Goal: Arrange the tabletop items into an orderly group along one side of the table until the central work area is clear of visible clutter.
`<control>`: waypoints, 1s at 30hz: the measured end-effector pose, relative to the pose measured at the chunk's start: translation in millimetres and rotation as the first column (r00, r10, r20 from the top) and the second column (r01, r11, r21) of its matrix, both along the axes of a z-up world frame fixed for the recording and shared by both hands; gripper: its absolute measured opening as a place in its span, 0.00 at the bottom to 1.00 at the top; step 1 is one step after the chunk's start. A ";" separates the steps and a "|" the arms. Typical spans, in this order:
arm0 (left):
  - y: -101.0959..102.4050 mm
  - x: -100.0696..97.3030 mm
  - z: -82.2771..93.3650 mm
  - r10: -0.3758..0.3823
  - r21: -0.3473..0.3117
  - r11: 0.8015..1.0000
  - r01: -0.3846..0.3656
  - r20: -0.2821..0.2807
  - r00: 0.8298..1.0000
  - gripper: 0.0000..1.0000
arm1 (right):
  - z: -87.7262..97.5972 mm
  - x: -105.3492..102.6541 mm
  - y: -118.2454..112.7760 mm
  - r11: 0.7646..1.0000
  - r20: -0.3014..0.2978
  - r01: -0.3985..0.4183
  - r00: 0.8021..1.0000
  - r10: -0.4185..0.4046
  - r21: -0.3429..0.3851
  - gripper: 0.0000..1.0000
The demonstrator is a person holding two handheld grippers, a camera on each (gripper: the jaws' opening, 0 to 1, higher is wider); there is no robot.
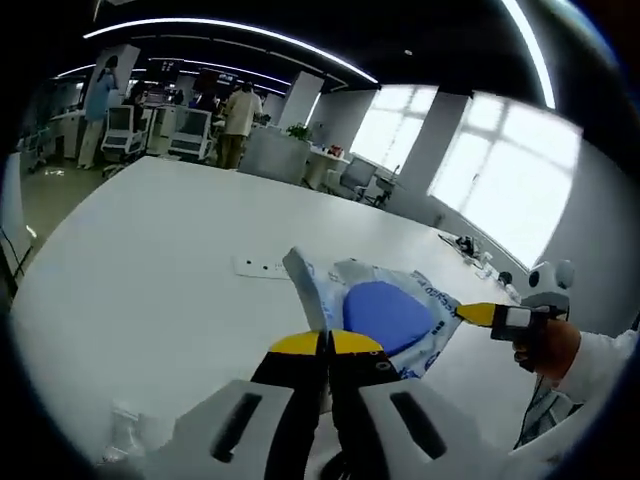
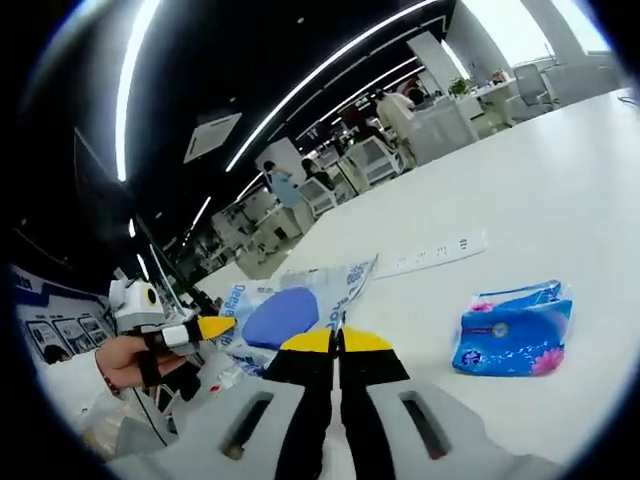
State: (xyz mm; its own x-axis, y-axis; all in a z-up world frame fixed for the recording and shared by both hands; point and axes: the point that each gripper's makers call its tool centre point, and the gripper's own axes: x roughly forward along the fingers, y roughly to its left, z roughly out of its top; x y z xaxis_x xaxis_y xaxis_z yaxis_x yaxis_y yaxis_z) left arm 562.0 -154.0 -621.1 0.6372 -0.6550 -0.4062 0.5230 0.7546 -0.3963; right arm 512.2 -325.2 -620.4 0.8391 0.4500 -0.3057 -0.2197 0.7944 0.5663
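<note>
Left gripper clamped on one edge of clear printed bag holding a blue rounded item; right gripper pinching the bag's opposite edge. Bag stretched between both over white table. Blue tissue pack flat on table, near power strip.

Open table beyond, power strip and tissue pack obstructing

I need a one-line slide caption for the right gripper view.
Both grippers pinch a tissue pack; a second pack and power strip lie on the white table.
</note>
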 end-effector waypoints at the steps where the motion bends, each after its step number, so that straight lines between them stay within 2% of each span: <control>1: -1.2 4.0 -5.0 -0.002 -0.002 1.000 0.002 -0.010 1.000 0.00 | -3.4 1.4 -0.8 1.000 -0.006 0.005 1.000 -0.005 -0.002 0.00; 8: -12.1 23.3 -32.8 -0.011 -0.011 1.000 0.010 -0.044 0.999 0.00 | -34.9 16.0 -8.9 0.998 -0.053 0.051 0.997 -0.053 -0.040 0.00; 17: -25.3 36.8 -65.9 -0.031 -0.022 0.999 0.030 -0.090 0.995 0.00 | -70.2 26.6 -21.3 0.992 -0.122 0.091 0.987 -0.102 -0.088 0.00; 21: -25.7 40.7 -78.9 -0.033 -0.025 0.999 0.030 -0.117 0.993 0.00 | -79.3 29.9 -21.6 0.990 -0.139 0.092 0.985 -0.107 -0.111 0.00; 23: -25.9 42.0 -85.3 -0.031 -0.031 0.999 0.027 -0.134 0.991 0.00 | -86.8 29.7 -21.6 0.985 -0.154 0.079 0.983 -0.103 -0.154 0.00; 30: -26.5 46.6 -99.5 -0.027 -0.037 0.999 0.021 -0.162 0.986 0.00 | -99.1 32.2 -21.8 0.981 -0.175 0.083 0.978 -0.114 -0.175 0.00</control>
